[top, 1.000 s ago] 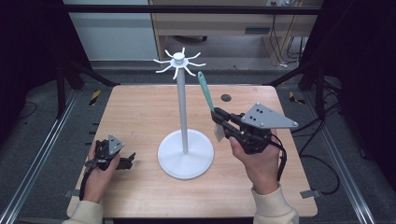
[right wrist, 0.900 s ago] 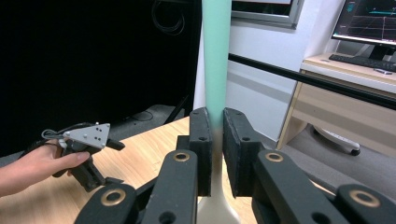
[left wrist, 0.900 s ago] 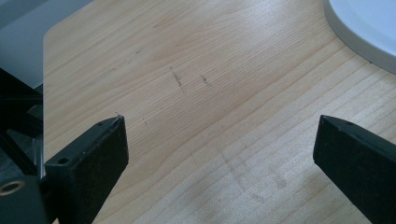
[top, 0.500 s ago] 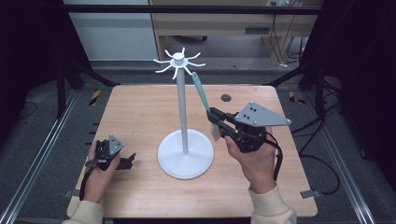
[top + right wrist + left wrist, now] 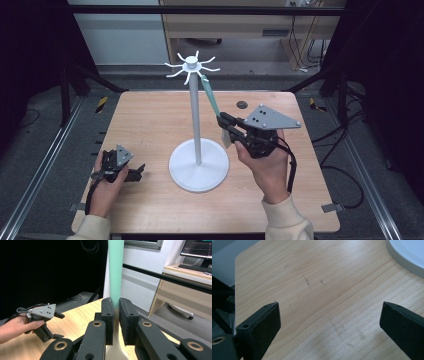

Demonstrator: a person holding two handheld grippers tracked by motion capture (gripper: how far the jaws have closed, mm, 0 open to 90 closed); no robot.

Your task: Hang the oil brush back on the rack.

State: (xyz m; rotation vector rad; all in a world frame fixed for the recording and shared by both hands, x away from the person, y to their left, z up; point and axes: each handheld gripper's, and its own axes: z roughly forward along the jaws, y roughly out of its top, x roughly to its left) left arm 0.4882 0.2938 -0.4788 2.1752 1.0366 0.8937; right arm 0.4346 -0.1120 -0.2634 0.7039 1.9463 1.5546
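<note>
Since a second ago my right gripper has carried the green utensil up and leftward, its tip now touching a prong of the white hook stand. Its jaws are clamped on the utensil's neck, where green handle meets pale head. I judge it light, stiff and slick; gripping near the head leaves the tip free. My left gripper rests agape on the table.

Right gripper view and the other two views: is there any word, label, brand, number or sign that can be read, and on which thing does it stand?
No text can be read in any view.
Monitor, right gripper view: coloured lines on a dark screen, too small and blurred to read.
Green utensil, white stand, wooden table: no print visible.
</note>
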